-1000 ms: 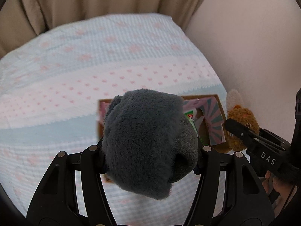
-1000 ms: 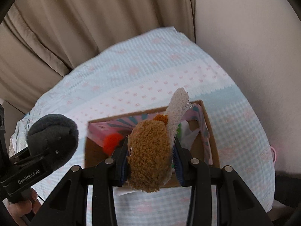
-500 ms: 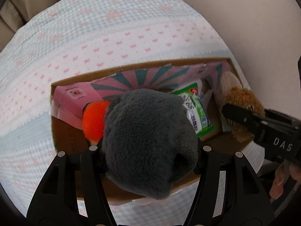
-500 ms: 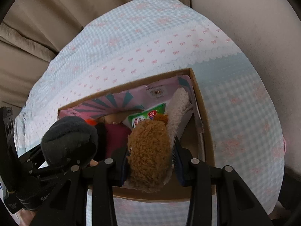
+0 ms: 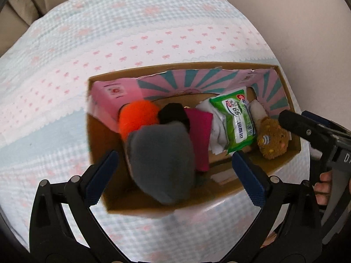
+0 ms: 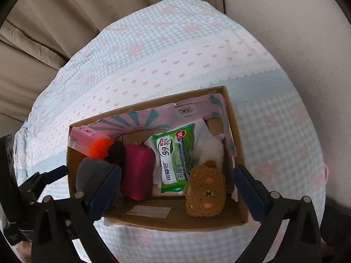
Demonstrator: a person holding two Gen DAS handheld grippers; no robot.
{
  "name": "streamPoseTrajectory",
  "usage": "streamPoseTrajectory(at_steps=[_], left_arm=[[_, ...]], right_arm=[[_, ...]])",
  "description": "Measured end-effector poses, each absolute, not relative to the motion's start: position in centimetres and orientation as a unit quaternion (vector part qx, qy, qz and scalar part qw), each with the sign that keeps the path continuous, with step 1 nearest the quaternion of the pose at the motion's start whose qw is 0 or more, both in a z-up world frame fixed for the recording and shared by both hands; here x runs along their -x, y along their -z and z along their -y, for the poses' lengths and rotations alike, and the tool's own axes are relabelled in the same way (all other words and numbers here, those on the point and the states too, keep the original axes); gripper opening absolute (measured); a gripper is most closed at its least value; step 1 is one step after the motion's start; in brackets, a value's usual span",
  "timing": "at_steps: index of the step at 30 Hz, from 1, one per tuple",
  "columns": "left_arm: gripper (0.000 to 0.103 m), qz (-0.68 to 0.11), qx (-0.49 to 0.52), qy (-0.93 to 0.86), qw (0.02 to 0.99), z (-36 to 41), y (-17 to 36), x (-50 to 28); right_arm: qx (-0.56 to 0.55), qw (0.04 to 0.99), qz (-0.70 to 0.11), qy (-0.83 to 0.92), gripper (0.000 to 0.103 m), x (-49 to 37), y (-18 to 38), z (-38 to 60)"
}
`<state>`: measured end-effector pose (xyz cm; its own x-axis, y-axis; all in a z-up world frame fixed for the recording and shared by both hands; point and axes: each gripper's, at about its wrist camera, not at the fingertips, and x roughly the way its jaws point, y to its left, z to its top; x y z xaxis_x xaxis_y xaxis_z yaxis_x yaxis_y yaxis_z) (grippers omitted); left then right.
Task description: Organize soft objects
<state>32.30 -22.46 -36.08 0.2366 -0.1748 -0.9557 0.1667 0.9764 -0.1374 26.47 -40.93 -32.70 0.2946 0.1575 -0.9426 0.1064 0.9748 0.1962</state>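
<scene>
2 grippers: left gripper (image 5: 175, 171) and right gripper (image 6: 175, 186), jaws spread wide, gripping nothing.
Grey plush (image 5: 162, 164): between the left fingers, touching neither, over the box's left end.
Brown plush (image 6: 205, 189): in the cardboard box (image 6: 235, 135), right end, beside the green wipes pack (image 6: 176, 157).
Middle: magenta pouch (image 6: 137, 171), orange pompom (image 5: 138, 116).
Beyond: bow-print bedspread (image 6: 153, 50).

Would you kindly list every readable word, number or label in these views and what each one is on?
"99.9%" on the green wipes pack.
"10" in the pack's red circle.
Chinese characters on the pack: too blurred to quote.
"D" on the right gripper, cut off by the frame.
Pink box emblem and the cardboard box sticker: unreadable.
</scene>
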Motion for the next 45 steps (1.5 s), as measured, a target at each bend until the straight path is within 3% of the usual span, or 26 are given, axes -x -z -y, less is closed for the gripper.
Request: streamPoseTrajectory(at_steps=[11, 29, 36, 45], left_arm=[[0.103, -0.573, 0.017, 0.125, 0.810, 19.2, 30.4, -30.1], [0.103, -0.378, 0.030, 0.146, 0.914, 7.2, 5.9, -19.4], [0.103, -0.312, 0.027, 0.150, 0.938, 4.7, 1.3, -15.5], [0.103, -0.260, 0.029, 0.157, 0.952, 3.1, -0.9, -12.8]], right_arm=[[-0.116, 0.816, -0.566, -0.008, 0.102, -23.9, 28.6, 38.6], [-0.068, 0.924, -0.375, 0.040, 0.102, -11.3, 4.9, 27.8], [-0.033, 0.951, -0.301, 0.061, 0.102, -7.0, 0.0, 24.3], [-0.009, 0.964, -0.251, 0.090, 0.102, -4.1, -1.8, 21.9]])
